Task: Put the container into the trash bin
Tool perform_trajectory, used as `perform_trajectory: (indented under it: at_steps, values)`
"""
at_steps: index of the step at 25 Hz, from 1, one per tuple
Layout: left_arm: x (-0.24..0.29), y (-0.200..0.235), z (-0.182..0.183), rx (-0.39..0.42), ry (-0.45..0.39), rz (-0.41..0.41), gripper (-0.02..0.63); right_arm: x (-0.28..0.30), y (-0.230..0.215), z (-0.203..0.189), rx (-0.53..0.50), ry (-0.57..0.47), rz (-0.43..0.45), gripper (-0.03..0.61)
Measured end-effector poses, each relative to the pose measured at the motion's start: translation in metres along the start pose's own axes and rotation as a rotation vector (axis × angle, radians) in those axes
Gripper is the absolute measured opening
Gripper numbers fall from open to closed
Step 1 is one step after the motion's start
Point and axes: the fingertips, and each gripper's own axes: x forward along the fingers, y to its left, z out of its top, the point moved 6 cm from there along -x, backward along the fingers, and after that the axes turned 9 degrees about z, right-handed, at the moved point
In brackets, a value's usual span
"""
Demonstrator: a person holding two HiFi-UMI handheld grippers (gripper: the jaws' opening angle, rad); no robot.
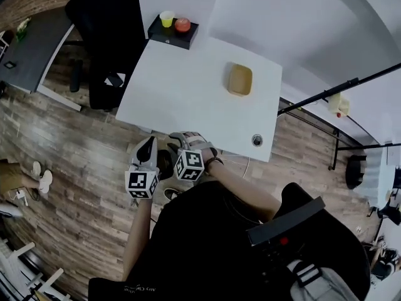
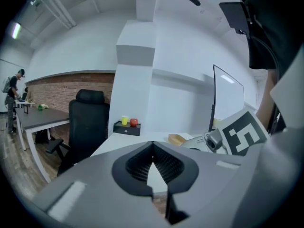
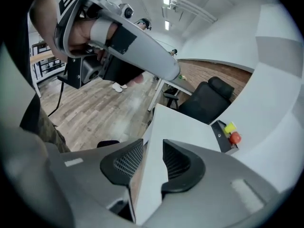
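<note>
The tan container (image 1: 240,79) sits on the right part of the white table (image 1: 188,99), untouched. By the look of it, none of the job is done: the container has yet to be reached, gripped, lifted and carried off. No trash bin can be made out in any view. The 2 claws hang by the table's near edge, well apart from the container. The left gripper (image 2: 152,146) has its tips pressed together on nothing. The right gripper (image 3: 153,145) is spread and empty.
</note>
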Motion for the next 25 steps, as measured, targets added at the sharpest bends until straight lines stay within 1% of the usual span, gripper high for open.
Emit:
perform_trajectory:
  at_steps: [7,11,14,17,19,20,22,25]
  values:
    - [0.055,-0.048,0.019,0.077,-0.007,-0.173,-0.002,-0.03,-0.046,-0.042,0.11,0.007,-0.139,0.146]
    - [0.084,-0.077,0.026,0.113,-0.014,-0.254,-0.003,-0.056,-0.073,-0.078,0.234,-0.025,-0.222,0.146]
    - [0.102,-0.097,0.03,0.139,-0.014,-0.31,-0.002,-0.081,-0.087,-0.103,0.353,-0.099,-0.275,0.146]
    - [0.12,-0.115,0.035,0.156,-0.017,-0.356,-0.002,-0.109,-0.101,-0.125,0.476,-0.235,-0.323,0.146]
    - [0.13,-0.123,0.037,0.172,-0.02,-0.382,-0.002,-0.122,-0.109,-0.141,0.541,-0.295,-0.363,0.146]
    - [0.135,-0.126,0.037,0.178,-0.023,-0.392,-0.002,-0.127,-0.114,-0.15,0.564,-0.302,-0.383,0.146]
    - [0.142,-0.132,0.037,0.185,-0.024,-0.404,-0.003,-0.133,-0.121,-0.169,0.59,-0.284,-0.417,0.146]
    - [0.151,-0.142,0.035,0.189,-0.014,-0.42,-0.003,-0.135,-0.13,-0.196,0.596,-0.233,-0.433,0.146]
